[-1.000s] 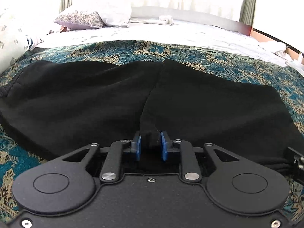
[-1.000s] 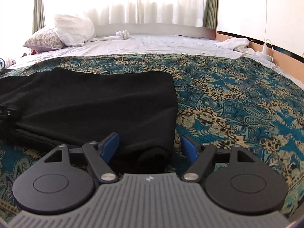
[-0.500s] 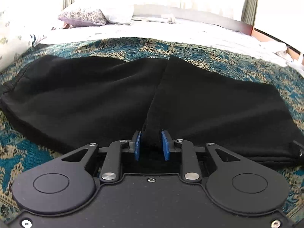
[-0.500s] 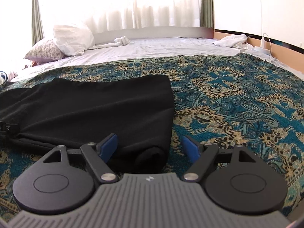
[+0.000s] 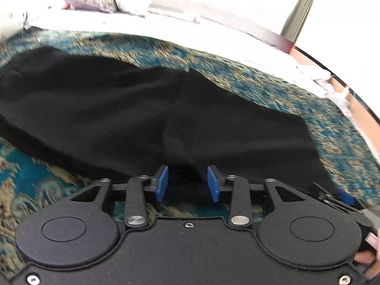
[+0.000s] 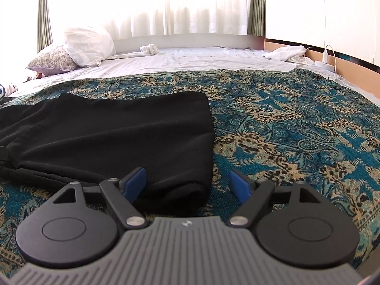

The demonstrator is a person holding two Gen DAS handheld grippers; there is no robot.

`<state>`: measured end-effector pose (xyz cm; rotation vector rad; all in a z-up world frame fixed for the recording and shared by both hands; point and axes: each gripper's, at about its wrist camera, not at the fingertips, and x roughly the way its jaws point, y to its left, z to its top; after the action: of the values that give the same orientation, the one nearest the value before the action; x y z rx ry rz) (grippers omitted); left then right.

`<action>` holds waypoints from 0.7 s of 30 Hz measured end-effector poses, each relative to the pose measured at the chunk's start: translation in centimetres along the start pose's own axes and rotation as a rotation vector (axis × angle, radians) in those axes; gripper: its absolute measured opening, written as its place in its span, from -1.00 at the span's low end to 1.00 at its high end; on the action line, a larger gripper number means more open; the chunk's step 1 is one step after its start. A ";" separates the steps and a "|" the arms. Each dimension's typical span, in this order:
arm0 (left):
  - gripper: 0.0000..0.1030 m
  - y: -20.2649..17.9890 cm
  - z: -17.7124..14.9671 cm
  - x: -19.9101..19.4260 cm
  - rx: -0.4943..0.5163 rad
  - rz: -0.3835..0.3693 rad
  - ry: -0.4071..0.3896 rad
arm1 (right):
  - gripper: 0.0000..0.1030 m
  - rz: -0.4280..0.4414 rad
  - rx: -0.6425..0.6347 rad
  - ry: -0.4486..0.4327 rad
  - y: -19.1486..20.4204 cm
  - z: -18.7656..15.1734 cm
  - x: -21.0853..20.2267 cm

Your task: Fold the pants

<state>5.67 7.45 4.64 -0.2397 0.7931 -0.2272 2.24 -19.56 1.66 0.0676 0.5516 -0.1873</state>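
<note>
Black pants (image 5: 142, 118) lie spread across a teal patterned bedspread (image 5: 35, 175). My left gripper (image 5: 187, 184) is at their near edge, and its jaws are opening. The dark cloth edge sits between the blue pads (image 5: 161, 182), which no longer pinch it. In the right wrist view the pants (image 6: 114, 133) end in a leg hem with a rolled corner (image 6: 187, 192). My right gripper (image 6: 187, 182) stands wide open around that corner, its pads clear of the cloth. The right gripper's blue tip (image 5: 344, 197) shows at the left view's right edge.
White sheet (image 6: 190, 59) covers the bed beyond the bedspread (image 6: 296, 130). Pillows (image 6: 87, 45) lie at the far left by the headboard (image 6: 190, 39). A crumpled white cloth (image 6: 287, 52) and a charger cable (image 6: 327, 57) sit at the far right. A hand (image 5: 365, 261) holds the right gripper.
The left gripper's pads have spread apart and let go of the pinched fold of cloth. Its view has rolled and shifted with blur. The right gripper has stayed put, still wide open.
</note>
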 end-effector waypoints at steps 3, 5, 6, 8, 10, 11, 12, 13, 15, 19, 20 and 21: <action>-0.28 0.3 -0.5 0.4 -0.043 -0.016 0.030 | 0.69 -0.002 -0.002 0.001 0.1 0.0 0.0; -0.27 0.3 -0.7 0.6 -0.049 -0.002 0.018 | 0.70 -0.003 -0.003 0.002 0.1 0.0 0.0; -0.21 0.3 -0.7 0.5 -0.052 0.006 0.008 | 0.70 -0.003 -0.004 0.003 0.1 0.0 0.1; -0.07 0.3 -0.6 0.6 -0.054 0.026 -0.010 | 0.71 -0.003 -0.005 0.005 0.1 -0.1 0.1; -0.03 0.4 -0.5 0.8 -0.052 0.067 -0.025 | 0.71 -0.003 -0.004 0.008 0.1 -0.1 0.2; -0.03 0.5 -0.4 1.0 -0.049 0.081 -0.025 | 0.72 -0.005 -0.002 0.009 0.1 -0.1 0.2; -0.03 0.7 -0.3 1.1 -0.052 0.084 -0.022 | 0.73 -0.006 -0.001 0.009 0.1 -0.1 0.2; -0.03 0.9 -0.2 1.2 -0.065 0.075 -0.020 | 0.73 -0.010 0.000 0.010 0.1 -0.1 0.2; 0.04 1.5 0.0 1.2 -0.113 0.031 -0.016 | 0.74 -0.019 0.002 0.010 0.1 -0.2 0.3; -0.16 2.3 0.4 2.6 -0.186 -0.085 0.014 | 0.75 -0.045 0.004 0.015 0.3 -0.1 0.5; -0.60 2.3 0.5 3.0 -0.187 -0.069 0.019 | 0.76 -0.048 0.003 0.015 0.3 -0.1 0.5; -0.63 2.3 0.6 3.3 -0.183 -0.067 0.035 | 0.76 -0.047 0.002 0.015 0.3 -0.1 0.5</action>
<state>8.56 8.73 2.14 -0.4362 0.8426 -0.2224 2.63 -19.30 1.30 0.0578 0.5681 -0.2329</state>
